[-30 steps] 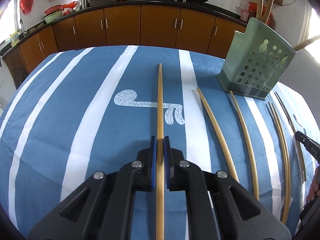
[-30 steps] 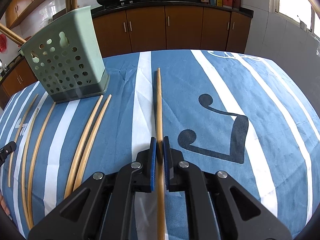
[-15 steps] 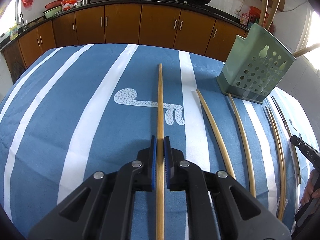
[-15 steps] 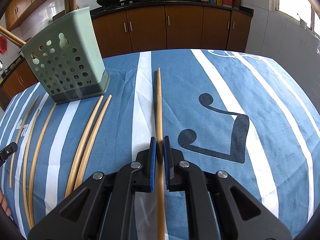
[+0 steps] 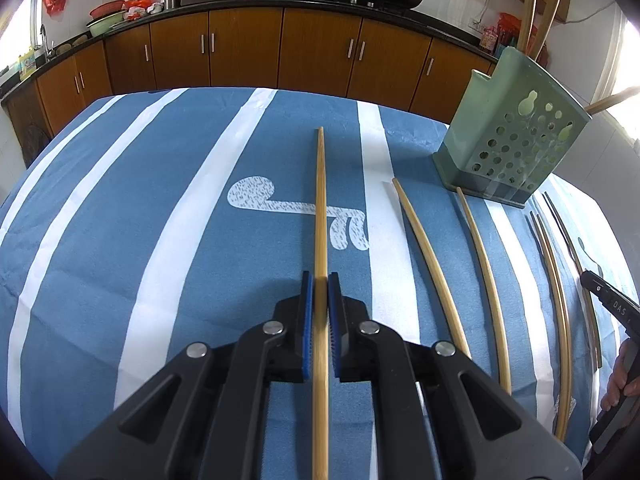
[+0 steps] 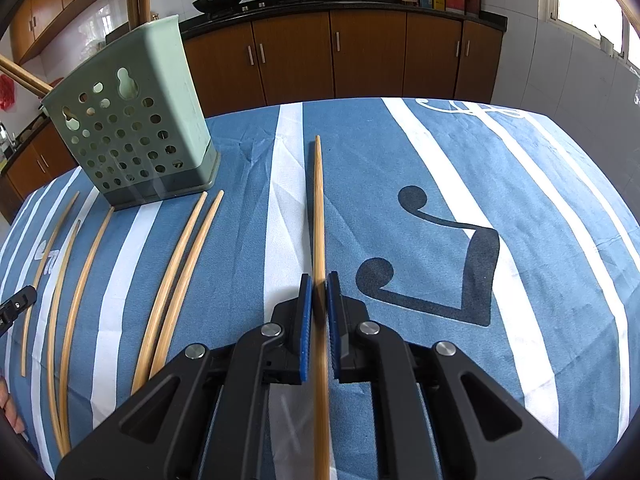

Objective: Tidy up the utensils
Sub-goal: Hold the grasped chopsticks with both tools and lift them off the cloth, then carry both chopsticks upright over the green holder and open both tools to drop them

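Left hand-held gripper [image 5: 321, 280] clamped on one chopstick [image 5: 321, 200], right hand-held gripper [image 6: 318, 280] on another chopstick [image 6: 318, 208]. Nothing changed over the last second. Green holder [image 5: 508, 148] at two o'clock; spare chopsticks [image 5: 432, 264] flat on tabletop [image 5: 160, 240]. Probably poised for insertion.

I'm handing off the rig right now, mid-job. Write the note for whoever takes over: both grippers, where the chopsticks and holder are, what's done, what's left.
Left gripper: shut on a chopstick, pointing forward over the cloth.
Right gripper: shut on a second chopstick, same pose.
Green holder: upright on the striped tablecloth, between the two grippers; a few sticks already stand in it.
Loose chopsticks: five lie on the cloth in front of the holder.
Left: drop both held sticks into the holder, then collect the loose ones.
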The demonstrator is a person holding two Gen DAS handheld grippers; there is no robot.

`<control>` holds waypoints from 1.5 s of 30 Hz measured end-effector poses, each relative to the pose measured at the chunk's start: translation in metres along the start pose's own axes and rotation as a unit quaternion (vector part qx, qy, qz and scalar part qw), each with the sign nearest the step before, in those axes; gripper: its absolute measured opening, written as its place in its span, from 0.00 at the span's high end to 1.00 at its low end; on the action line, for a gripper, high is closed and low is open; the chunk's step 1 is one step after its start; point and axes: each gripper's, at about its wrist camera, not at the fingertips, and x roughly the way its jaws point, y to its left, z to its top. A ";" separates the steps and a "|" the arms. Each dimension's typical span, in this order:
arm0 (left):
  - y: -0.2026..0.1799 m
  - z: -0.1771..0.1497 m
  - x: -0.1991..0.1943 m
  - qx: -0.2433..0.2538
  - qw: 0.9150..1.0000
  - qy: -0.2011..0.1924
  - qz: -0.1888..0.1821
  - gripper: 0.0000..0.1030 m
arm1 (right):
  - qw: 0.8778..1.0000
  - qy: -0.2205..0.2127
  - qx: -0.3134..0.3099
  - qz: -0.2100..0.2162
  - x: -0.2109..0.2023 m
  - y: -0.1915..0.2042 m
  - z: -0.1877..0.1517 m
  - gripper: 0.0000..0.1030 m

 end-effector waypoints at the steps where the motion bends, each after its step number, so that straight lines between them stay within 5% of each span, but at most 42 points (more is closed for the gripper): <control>1: -0.001 -0.001 0.000 0.002 1.000 0.000 0.002 0.90 | 1.000 0.000 0.001 0.001 -0.001 0.000 -0.001 0.91; 20: -0.002 -0.030 -0.032 0.024 1.000 0.002 0.011 0.92 | 1.000 -0.007 -0.010 0.014 -0.036 0.007 -0.027 0.93; 35: 0.004 0.016 -0.120 0.000 0.990 -0.138 -0.016 0.92 | 0.990 -0.136 0.019 0.043 -0.108 -0.008 0.007 0.93; 45: 0.005 0.036 -0.155 -0.014 0.981 -0.190 -0.032 0.92 | 0.982 -0.181 0.022 0.053 -0.134 -0.010 0.022 0.93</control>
